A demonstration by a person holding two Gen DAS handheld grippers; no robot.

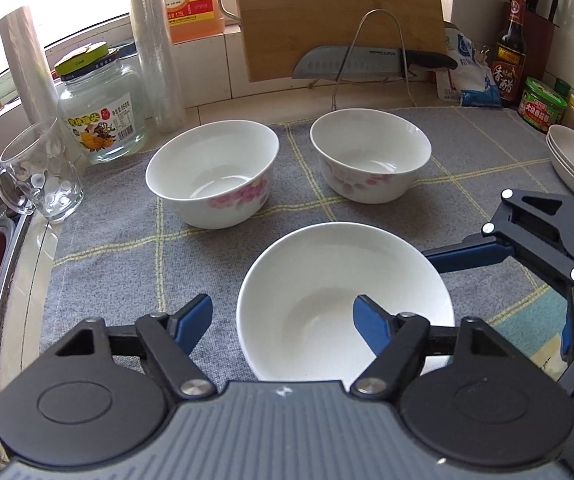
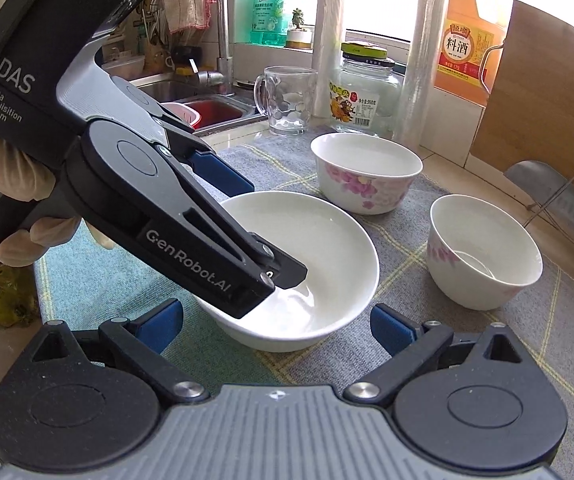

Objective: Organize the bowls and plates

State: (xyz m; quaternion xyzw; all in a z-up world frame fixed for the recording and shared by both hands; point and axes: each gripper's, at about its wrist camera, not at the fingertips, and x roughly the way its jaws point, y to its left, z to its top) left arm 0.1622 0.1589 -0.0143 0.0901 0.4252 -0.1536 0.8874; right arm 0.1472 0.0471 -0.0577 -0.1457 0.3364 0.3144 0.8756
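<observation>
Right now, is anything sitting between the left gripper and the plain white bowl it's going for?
Nothing visible does. The left gripper is open and straddles the near rim of the plain white bowl, with one finger over its inside and the other outside. The two flowered bowls sit further back on the grey cloth.

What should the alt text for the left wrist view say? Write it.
The left tongs hang open over the near rim of a plain white bowl on a grey checked cloth, one finger inside it. Two flowered bowls stand behind; the right tongs reach in from the right.
</observation>
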